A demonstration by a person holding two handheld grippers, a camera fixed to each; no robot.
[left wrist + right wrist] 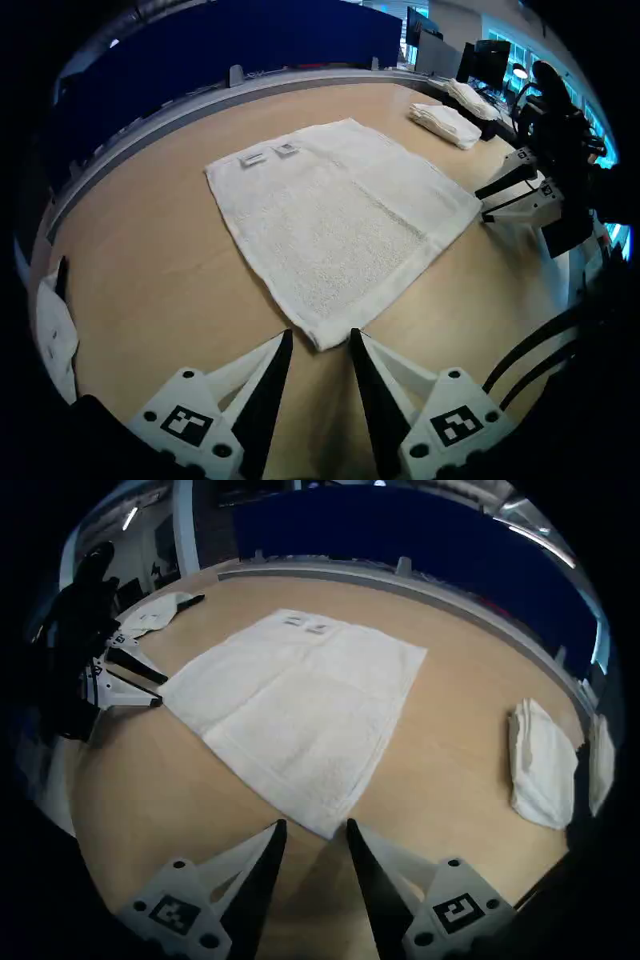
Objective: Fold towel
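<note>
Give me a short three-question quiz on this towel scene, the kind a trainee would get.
1. True or false: the towel lies folded in half on the table.
2. How do the left gripper and the right gripper stand?
A) each open at its own corner of the towel
B) both shut on one corner
C) resting on a side pile
3. Fill in: seen from both grippers, the two small labels sit near the towel's ____ edge.

Key: 1 false, it lies spread flat; 2 A; 3 far.

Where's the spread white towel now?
Left gripper view: the flat white terry towel lies mid-table on the wooden tabletop, near corner at the open left gripper.
</note>
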